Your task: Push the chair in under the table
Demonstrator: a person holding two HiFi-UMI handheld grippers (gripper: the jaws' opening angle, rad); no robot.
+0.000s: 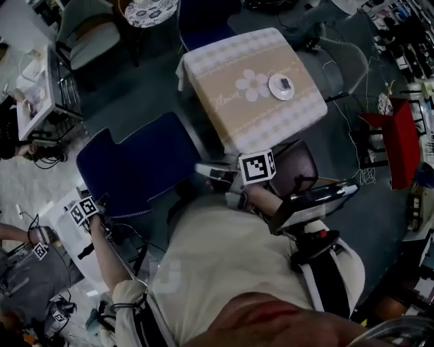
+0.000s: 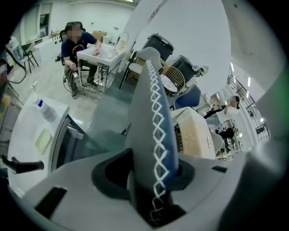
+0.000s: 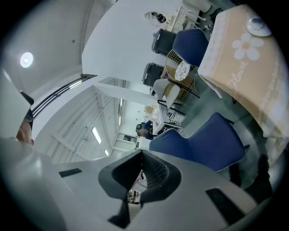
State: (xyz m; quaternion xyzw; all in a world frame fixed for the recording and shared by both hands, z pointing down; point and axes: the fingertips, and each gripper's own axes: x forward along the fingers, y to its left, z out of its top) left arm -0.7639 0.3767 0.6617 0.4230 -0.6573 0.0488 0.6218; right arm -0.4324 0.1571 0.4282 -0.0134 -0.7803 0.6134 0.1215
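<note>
Table [image 1: 203, 71] nearby, chair back [image 2: 156, 113] inside left gripper [image 2: 151, 173]

1. A strip of bare floor [image 1: 146, 95] lies open off the left edge of the table [image 1: 203, 68], beyond the blue chair [image 1: 135, 166].
2. That chair stands just off the near-left edge and fills that approach. The left tool [image 1: 95, 211] is clamped on the outer edge of its back, with a white cabinet [image 2: 31, 131] near.
3. The right tool [image 1: 207, 171], closed, and a dark seat [image 1: 298, 169] crowd the near corner.
4. A second blue chair [image 1: 203, 17] blocks the far edge, a grey chair [image 1: 339, 64] the right edge.
5. The tabletop is free but for a small white dish [image 1: 281, 86].
</note>
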